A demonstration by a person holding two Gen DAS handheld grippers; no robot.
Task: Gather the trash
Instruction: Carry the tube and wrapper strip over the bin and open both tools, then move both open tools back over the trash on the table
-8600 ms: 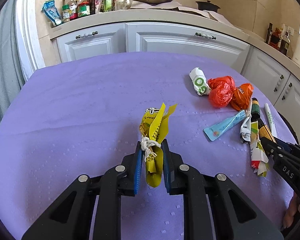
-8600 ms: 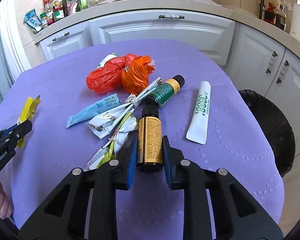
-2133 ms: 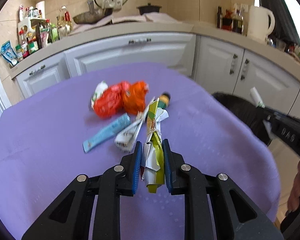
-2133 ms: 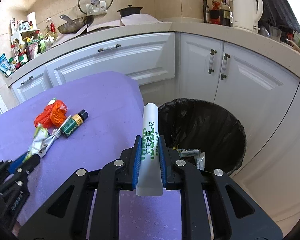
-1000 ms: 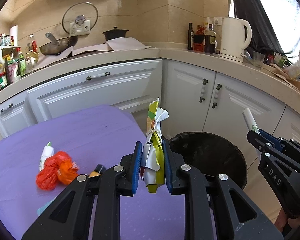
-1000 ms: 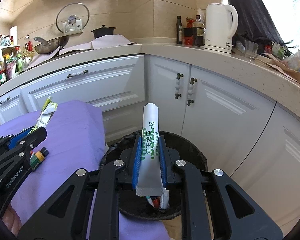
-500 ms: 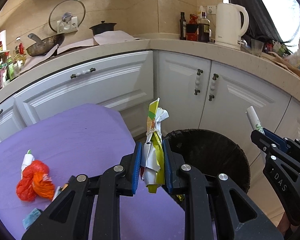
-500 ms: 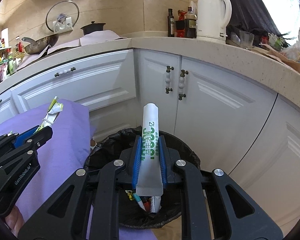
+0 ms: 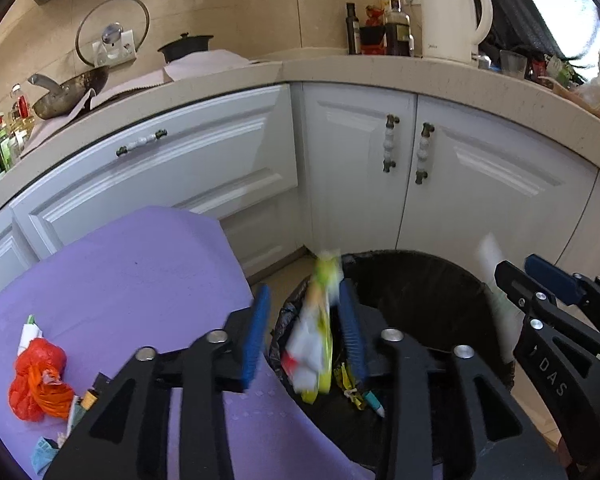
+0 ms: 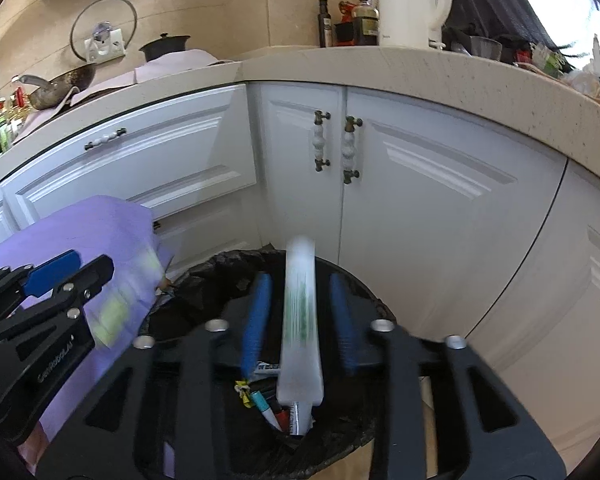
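both tools' jaws just opening, wrapper bundle (image 9: 314,328) and white tube (image 10: 300,320) loose over lined bin (image 10: 364,292)

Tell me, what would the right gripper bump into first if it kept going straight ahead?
Probably the trash lying inside the black-lined round trash bin. The right gripper points down into it, with the released white tube blurred between its fingers.

Both wrist views tilt down, close over the round black-lined trash bin (image 9: 428,280), facing the white corner cabinets (image 9: 360,168). The left view sits left of the bin (image 10: 340,272), above the purple tablecloth (image 9: 120,280); the right looks almost straight in. Shared: bin, cabinets, white kettle (image 9: 448,16), though near edges blur.
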